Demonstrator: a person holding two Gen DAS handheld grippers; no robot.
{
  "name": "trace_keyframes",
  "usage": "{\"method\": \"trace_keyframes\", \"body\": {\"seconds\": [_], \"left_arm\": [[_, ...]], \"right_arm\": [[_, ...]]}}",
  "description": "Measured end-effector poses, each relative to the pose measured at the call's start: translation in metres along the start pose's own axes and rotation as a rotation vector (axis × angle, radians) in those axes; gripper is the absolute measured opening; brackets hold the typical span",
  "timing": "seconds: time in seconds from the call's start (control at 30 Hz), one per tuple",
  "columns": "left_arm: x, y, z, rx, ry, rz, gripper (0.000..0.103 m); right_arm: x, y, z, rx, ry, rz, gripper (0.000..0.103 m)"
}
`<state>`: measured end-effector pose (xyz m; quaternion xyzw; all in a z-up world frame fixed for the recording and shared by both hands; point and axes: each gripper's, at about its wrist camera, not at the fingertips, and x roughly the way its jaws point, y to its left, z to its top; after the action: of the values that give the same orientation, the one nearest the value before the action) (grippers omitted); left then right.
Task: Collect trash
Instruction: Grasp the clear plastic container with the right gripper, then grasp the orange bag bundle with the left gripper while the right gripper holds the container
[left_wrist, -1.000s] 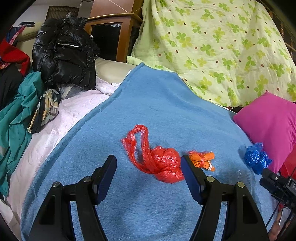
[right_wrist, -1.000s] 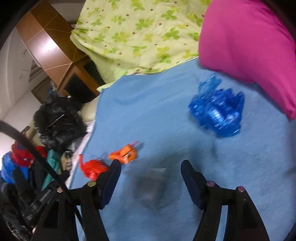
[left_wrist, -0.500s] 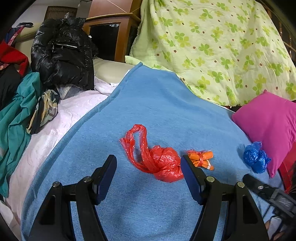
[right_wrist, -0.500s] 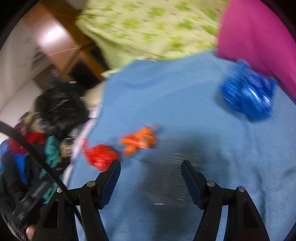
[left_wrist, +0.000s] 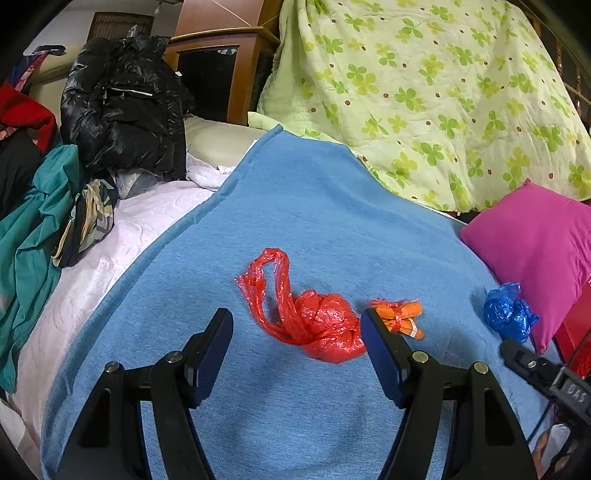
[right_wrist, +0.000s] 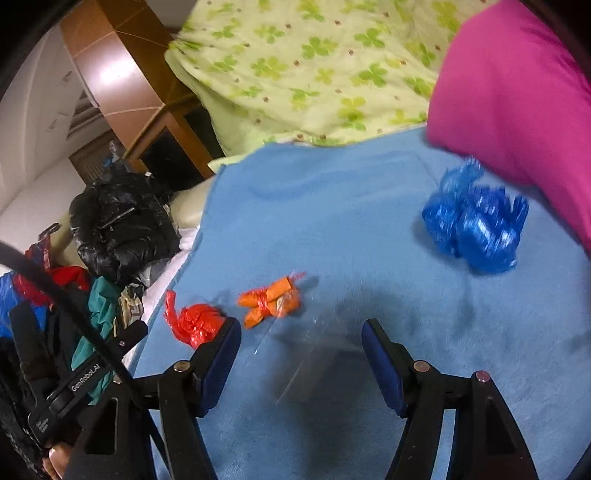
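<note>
Between spread left jaws: red bag (left_wrist: 317, 325) (blanket (left_wrist: 314, 206) edge well left).

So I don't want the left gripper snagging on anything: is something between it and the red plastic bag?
Nothing visible. The left gripper is open, and only bare blue blanket lies before the red plastic bag. The orange wrapper sits off to the bag's right.

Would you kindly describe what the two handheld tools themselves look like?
Both the left tool and right tool have black angular frames with silver rivets and dark blue fingers. In the right wrist view the left one shows white "GenRobot.AI" lettering and a black cable.
</note>
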<state>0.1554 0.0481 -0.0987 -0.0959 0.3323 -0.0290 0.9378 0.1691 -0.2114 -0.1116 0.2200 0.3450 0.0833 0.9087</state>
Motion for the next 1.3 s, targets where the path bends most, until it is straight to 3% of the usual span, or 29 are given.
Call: {"method": "trace_keyframes", "body": {"seconds": [0.3,0.47,0.63,0.67,0.73,0.77,0.8,1.1,1.3], "left_arm": [[-0.002,-0.002,-0.002,0.004,0.000,-0.008,0.072],[-0.004,0.000,-0.003,0.000,-0.005,-0.016,0.072],[-0.006,0.006,-0.001,-0.018,-0.009,-0.020,0.072],[-0.006,0.007,0.000,-0.024,-0.009,-0.021,0.072],[-0.006,0.010,0.001,-0.034,-0.010,-0.023,0.072],[-0.006,0.010,0.001,-0.036,-0.012,-0.024,0.072],[-0.006,0.010,0.002,-0.036,-0.016,-0.023,0.072],[-0.005,-0.006,0.003,0.039,-0.031,-0.043,0.072],[0.000,-0.041,-0.003,0.191,-0.034,-0.094,0.072]], "right_arm": [[0.031,0.029,-0.013,0.007,0.077,-0.059,0.077],[0.047,0.047,-0.017,-0.024,0.070,-0.196,0.080],[0.067,0.038,-0.023,-0.020,0.103,-0.314,0.080],[0.069,0.035,-0.024,-0.024,0.110,-0.318,0.079],[0.070,0.030,-0.024,-0.052,0.117,-0.350,0.067],[0.068,0.029,-0.023,-0.063,0.114,-0.355,0.055],[0.065,0.025,-0.022,-0.067,0.114,-0.355,0.043],[0.021,-0.036,-0.003,0.055,0.128,-0.250,0.042],[-0.020,-0.057,0.001,0.069,0.100,-0.153,0.042]]}}
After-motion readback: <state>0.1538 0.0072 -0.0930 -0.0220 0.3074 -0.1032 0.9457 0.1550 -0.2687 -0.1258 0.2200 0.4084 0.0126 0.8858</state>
